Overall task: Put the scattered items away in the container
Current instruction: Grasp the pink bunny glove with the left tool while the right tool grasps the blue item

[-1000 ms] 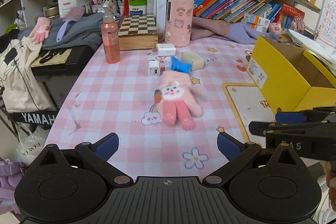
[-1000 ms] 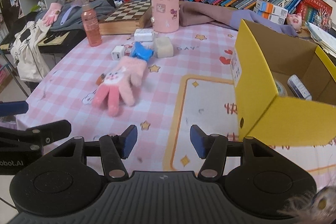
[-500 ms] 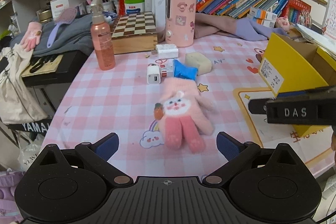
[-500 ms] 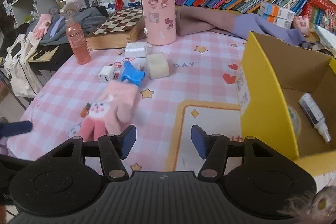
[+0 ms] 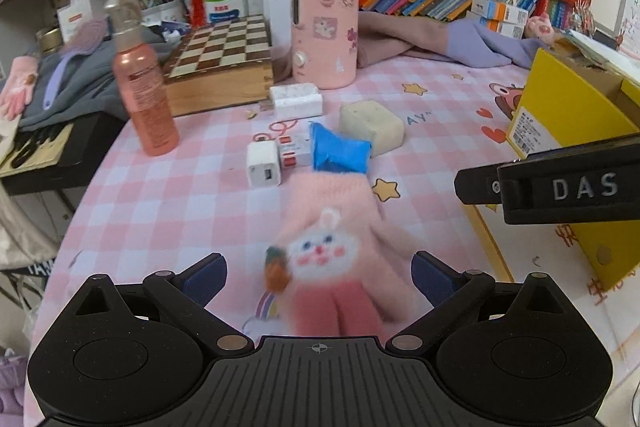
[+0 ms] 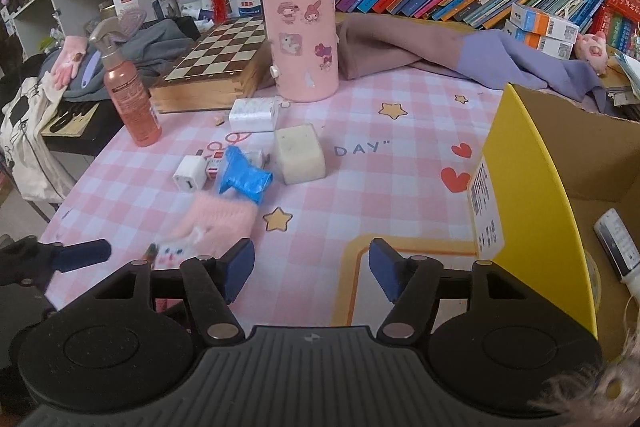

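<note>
Desk (image 5: 168, 203) first, since it's the biggest thing here: pink checked cloth with stars and hearts, shelves of books behind it. On its right side sits the yellow box (image 6: 532, 187), open at the top, with a white bottle (image 6: 614, 247) lying inside it. Further back there's a wooden chessboard case (image 5: 220, 67), and just beside that a tall pink canister (image 6: 302, 35) with cartoon stickers, standing upright. A pink spray bottle (image 5: 142, 83) stands upright near the desk's left edge. The pink bunny glove (image 5: 332, 259) lies flat in the middle of the desk, fingers pointing toward the left camera, and it sits right between the spread fingers of the left tongs (image 5: 319, 273), which are wide apart and not gripping anything. The right tongs (image 6: 311, 267) are also gaping wide with nothing in them, hanging over the cloth between the glove and the box. Past the glove's cuff there's a small cluster: a beige sponge block (image 5: 371, 127), a crumpled blue wrapper (image 5: 338, 153) touching the cuff, a white packet (image 5: 296, 101) and a white charger cube (image 5: 262, 163).
</note>
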The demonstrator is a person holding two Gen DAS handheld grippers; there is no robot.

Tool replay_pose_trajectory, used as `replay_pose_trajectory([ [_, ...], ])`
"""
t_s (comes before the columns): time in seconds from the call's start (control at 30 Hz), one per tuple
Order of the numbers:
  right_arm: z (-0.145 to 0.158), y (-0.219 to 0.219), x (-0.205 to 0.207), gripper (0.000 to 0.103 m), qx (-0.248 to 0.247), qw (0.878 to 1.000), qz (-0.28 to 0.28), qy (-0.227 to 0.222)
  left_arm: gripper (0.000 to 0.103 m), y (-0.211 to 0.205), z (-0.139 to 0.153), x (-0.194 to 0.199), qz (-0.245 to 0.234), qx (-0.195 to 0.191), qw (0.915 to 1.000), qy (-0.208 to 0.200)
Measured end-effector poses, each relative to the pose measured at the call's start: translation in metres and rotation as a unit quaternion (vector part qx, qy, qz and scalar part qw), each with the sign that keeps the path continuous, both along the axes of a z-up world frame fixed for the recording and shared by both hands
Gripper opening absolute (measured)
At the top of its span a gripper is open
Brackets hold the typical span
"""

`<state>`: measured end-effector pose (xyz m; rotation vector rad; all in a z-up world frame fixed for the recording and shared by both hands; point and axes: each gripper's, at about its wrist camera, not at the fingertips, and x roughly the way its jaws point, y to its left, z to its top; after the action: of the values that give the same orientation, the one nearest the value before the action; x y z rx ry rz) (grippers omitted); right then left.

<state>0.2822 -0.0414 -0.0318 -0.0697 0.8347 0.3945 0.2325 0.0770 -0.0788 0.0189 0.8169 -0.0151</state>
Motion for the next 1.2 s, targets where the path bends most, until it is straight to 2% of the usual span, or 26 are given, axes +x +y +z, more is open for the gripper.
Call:
replay_pose_trajectory([
  [0.07,0.000,0.002,0.006,0.062,0.001,1.000,0.001,0.000,0.092,-0.001,-0.006,0.010,-0.001,0.001,0.9999,0.012],
  [0.1,0.000,0.003,0.010,0.062,0.002,1.000,0.002,0.001,0.083,-0.001,-0.009,0.014,-0.002,-0.001,0.9998,0.019],
  [0.13,0.000,0.005,0.013,0.062,0.003,1.000,0.004,0.002,0.068,-0.001,-0.012,0.017,-0.002,-0.006,0.9996,0.026],
  [0.17,0.000,0.007,0.017,0.062,0.005,1.000,0.006,0.003,0.061,0.001,-0.015,0.018,-0.001,-0.008,0.9995,0.032],
  [0.2,0.000,0.009,0.019,0.062,0.008,1.000,0.009,0.004,0.050,0.003,-0.017,0.017,0.003,-0.007,0.9995,0.031],
  [0.23,0.000,0.011,0.022,0.062,0.010,1.000,0.013,0.005,0.035,0.005,-0.017,0.015,0.006,-0.003,0.9996,0.027],
  [0.3,-0.002,0.018,0.028,0.062,0.016,1.000,0.021,0.009,0.022,0.015,-0.014,0.013,0.015,-0.013,0.9993,0.030],
  [0.37,-0.004,0.026,0.034,0.062,0.019,0.999,0.028,0.014,0.019,0.028,-0.009,0.010,0.031,-0.033,0.9984,0.032],
  [0.43,-0.009,0.036,0.040,0.062,0.023,0.999,0.034,0.021,0.018,0.038,-0.001,0.000,0.046,-0.033,0.9982,0.023],
  [0.6,-0.024,0.057,0.056,0.063,0.039,0.998,0.028,0.043,0.018,0.059,0.018,-0.023,0.086,-0.058,0.9946,0.008],
  [0.77,-0.037,0.072,0.072,0.062,0.058,0.997,0.000,0.059,0.018,0.070,0.032,-0.034,0.100,-0.059,0.9932,0.007],
  [0.93,-0.049,0.082,0.082,0.061,0.044,0.997,-0.015,0.058,0.018,0.077,0.037,-0.040,0.114,-0.057,0.9919,0.007],
  [1.0,-0.052,0.083,0.084,0.058,0.039,0.997,-0.019,0.056,0.018,0.079,0.037,-0.042,0.117,-0.057,0.9915,0.007],
  [1.07,-0.053,0.085,0.084,0.046,0.032,0.998,-0.019,0.049,0.018,0.080,0.037,-0.043,0.119,-0.059,0.9911,0.007],
  [1.2,-0.051,0.083,0.080,0.043,0.032,0.998,-0.008,0.047,0.018,0.082,0.038,-0.044,0.118,-0.066,0.9908,0.002],
])
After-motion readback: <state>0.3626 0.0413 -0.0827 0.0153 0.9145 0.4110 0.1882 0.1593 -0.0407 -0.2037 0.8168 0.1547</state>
